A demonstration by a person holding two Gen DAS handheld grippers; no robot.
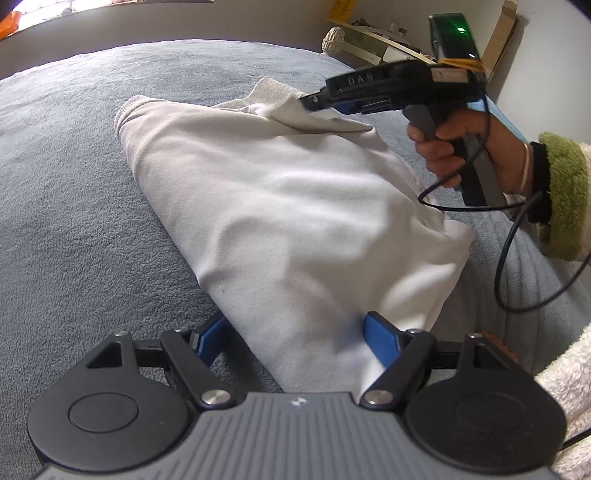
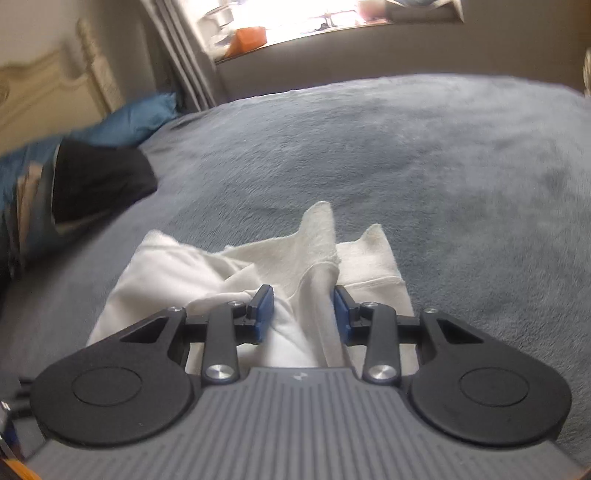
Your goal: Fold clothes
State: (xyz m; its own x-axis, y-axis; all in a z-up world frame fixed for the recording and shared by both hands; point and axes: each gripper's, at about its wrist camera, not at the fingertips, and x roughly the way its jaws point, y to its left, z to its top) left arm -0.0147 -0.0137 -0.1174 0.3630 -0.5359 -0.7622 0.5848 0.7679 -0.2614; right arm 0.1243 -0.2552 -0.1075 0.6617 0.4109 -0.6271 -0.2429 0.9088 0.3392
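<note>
Garment: we see a white garment [image 1: 280,221] folded lengthwise, ribbed cuffs outward, on the bed [image 1: 74,184].
Left tool [image 1: 295,339]: wide apart, straddling cloth.
Right tool [image 2: 303,314]: we pinch a fold.

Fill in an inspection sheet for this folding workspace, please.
Surface: grey-blue fleece blanket covering the bed.
Job's things: white garment, partly folded, with ribbed ends at its far side.
Clutter: dark garment and blue pillow on the bed, apart from it.
Grippers: left hand-held gripper open, straddling the white garment's near edge; right hand-held gripper pinching a raised fold.
Cables: black cable loops down beside the right handle.
Surroundings: bright window sill; cluttered shelf by the wall.
</note>
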